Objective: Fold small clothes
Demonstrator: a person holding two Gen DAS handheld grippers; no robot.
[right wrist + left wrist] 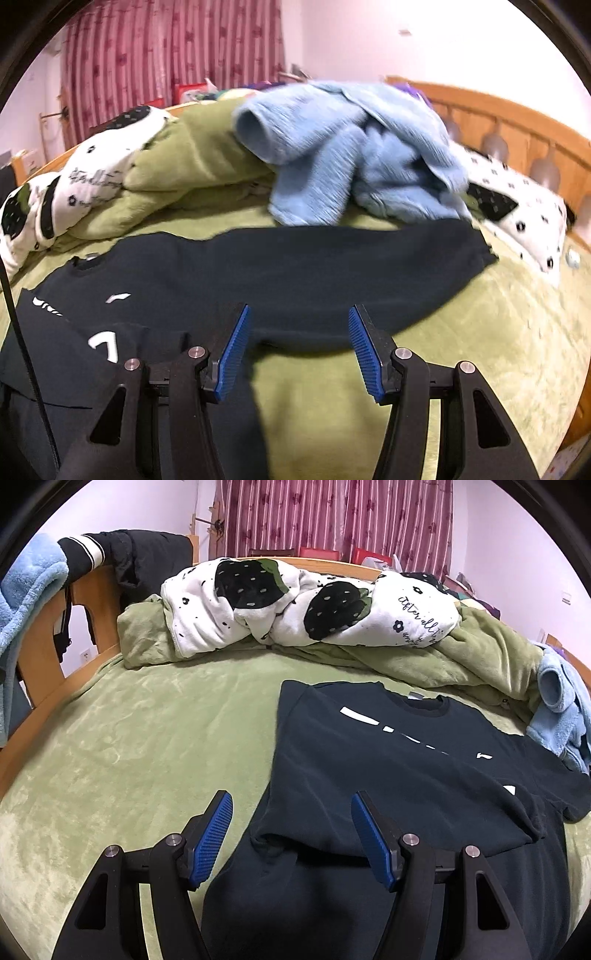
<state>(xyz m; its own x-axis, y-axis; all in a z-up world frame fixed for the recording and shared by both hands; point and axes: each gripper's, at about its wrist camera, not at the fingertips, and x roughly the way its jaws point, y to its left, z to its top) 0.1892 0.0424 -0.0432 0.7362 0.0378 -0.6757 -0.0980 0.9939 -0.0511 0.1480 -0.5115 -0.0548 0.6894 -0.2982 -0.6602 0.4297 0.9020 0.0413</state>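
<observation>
On green plush bed cover [147, 738], left wrist view: dark navy cotton T-shirt w/ white print [406, 775] lies spread flat for folding; left hand-held gripper [291, 834] wide, empty, above hem. Right wrist view: right hand-held gripper [299, 350] wide, empty, near outstretched sleeve [369, 266], prob. next fold.
</observation>
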